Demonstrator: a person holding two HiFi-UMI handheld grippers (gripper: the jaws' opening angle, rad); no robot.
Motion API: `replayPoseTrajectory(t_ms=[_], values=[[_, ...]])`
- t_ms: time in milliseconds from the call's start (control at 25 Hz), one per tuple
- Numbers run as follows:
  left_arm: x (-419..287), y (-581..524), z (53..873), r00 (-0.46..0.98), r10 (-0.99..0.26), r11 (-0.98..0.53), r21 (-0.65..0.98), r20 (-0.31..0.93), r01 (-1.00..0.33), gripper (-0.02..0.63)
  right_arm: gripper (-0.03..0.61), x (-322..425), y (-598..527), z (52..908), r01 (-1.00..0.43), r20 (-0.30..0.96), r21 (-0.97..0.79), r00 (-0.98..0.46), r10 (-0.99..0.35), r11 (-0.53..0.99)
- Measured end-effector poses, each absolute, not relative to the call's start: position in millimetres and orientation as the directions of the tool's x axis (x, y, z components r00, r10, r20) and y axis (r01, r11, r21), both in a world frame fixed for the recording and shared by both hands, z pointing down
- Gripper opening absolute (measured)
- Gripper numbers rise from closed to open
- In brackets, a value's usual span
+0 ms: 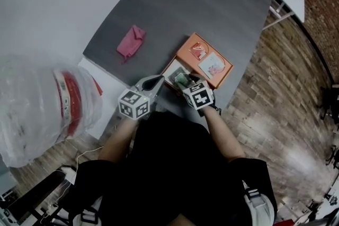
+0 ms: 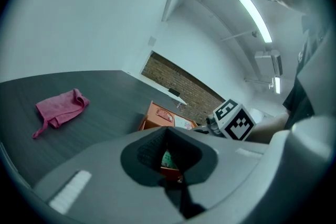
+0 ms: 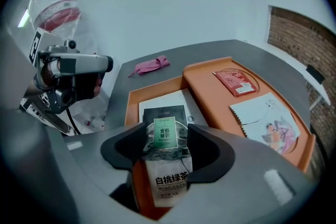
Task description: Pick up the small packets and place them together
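Right gripper (image 3: 166, 148), fingers wide around tea packets (image 3: 164, 136) gathered in the orange tray (image 3: 210, 94); red packet (image 3: 236, 82) lies apart; left gripper (image 2: 168, 157) fingers closed, empty.

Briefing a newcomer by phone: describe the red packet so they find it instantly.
On the dark grey table sits an open orange box. In its farther half lies the red packet, beside a white illustrated packet; it alone is red.

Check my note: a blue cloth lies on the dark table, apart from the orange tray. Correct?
No: the cloth is pink, not blue, as the head view shows. It does lie on the dark table, apart from the orange tray.
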State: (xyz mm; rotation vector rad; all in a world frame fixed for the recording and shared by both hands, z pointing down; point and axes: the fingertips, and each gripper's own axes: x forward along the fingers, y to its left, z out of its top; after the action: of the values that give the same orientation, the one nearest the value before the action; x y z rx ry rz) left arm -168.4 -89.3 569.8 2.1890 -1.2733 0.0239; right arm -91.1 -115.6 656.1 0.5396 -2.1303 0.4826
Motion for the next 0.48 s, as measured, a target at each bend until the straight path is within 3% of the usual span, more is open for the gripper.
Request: replayPoseTrajectory(t_ms=[200,480], values=[[-165.0,-87.5,575.9,0.568,-0.763,-0.370,0.513,0.308,-0.775,0.000,0.343,-96.6,-112.5,670.4,-0.542,0.855,-0.155,-0.492,-0.162,0.826],[-163.9,-82.3,582.8,0.591,-0.742,-0.369,0.541,0.317,-0.755,0.000,0.347,-100.8,-115.1,678.2,-0.550,0.884,-0.127,-0.441,-0.158,0.826]])
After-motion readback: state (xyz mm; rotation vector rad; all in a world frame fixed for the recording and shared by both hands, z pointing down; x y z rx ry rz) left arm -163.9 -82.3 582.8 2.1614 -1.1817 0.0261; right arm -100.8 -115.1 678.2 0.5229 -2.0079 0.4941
